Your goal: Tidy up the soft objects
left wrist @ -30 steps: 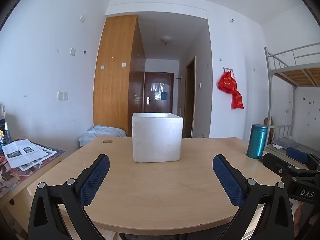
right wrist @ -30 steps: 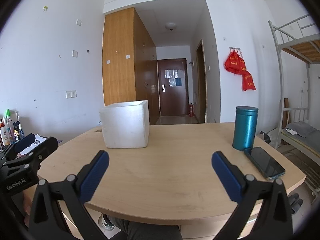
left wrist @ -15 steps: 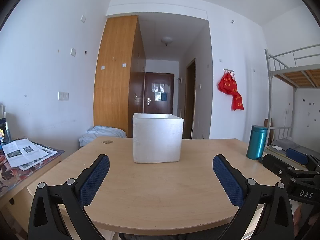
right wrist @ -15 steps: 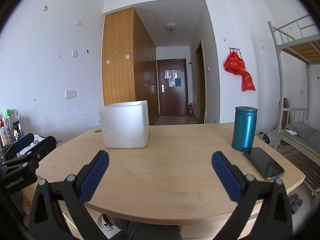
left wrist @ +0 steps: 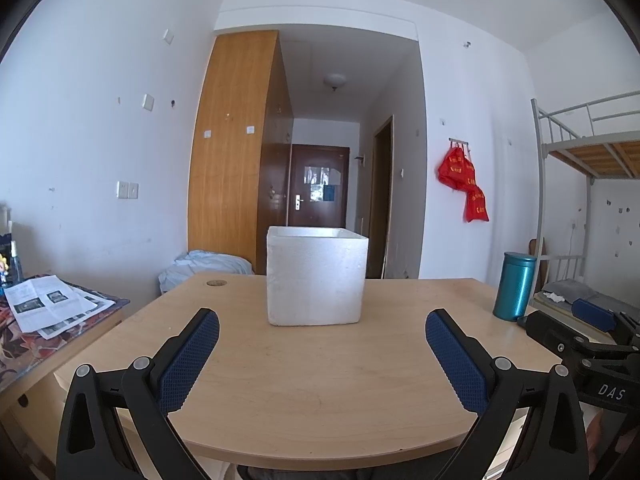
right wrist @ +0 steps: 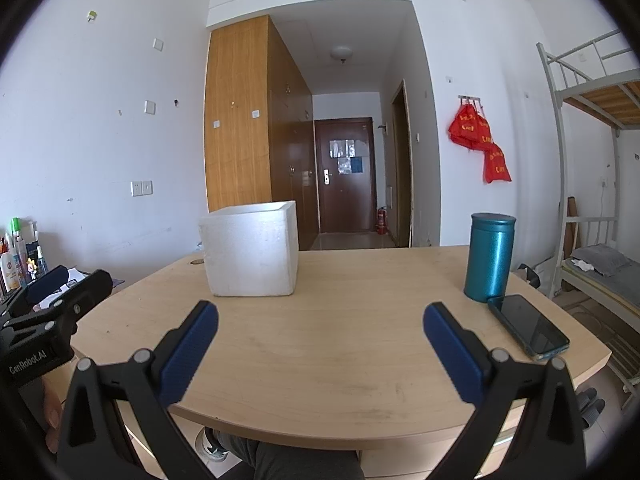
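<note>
A white foam box stands upright on the wooden table, open at the top; its inside is hidden. It also shows in the right wrist view, left of centre. My left gripper is open and empty, held above the table's near edge and facing the box. My right gripper is open and empty, held above the near edge to the right of the box. No soft object is visible on the table.
A teal canister stands at the table's right side with a dark phone lying beside it. Papers lie on a side desk at left. A bunk bed stands at right. A bedding bundle lies behind the table.
Both views have shifted very slightly; the box and canister stay in place. Both grippers stay open.
</note>
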A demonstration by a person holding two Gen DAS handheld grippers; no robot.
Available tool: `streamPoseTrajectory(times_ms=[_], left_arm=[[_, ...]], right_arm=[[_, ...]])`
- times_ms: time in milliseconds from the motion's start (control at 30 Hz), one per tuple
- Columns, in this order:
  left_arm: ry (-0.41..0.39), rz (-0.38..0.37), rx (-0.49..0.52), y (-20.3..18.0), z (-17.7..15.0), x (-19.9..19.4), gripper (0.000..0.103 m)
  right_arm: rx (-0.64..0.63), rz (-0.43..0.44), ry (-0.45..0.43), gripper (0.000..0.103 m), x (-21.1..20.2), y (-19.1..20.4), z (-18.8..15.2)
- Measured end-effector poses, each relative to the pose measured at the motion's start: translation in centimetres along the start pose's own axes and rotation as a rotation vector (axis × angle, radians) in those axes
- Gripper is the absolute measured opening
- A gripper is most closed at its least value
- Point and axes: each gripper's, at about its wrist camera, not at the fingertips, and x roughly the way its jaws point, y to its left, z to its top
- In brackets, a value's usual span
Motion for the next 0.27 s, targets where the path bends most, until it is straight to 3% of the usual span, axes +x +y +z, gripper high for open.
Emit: streamPoseTrajectory(times_ms=[267], left_arm=[[-0.007,0.007,0.003,-0.03,-0.02,-0.09,0.103]], right_arm=[[-0.003,0.002,0.002,0.103,-0.03,0.09,0.05]])
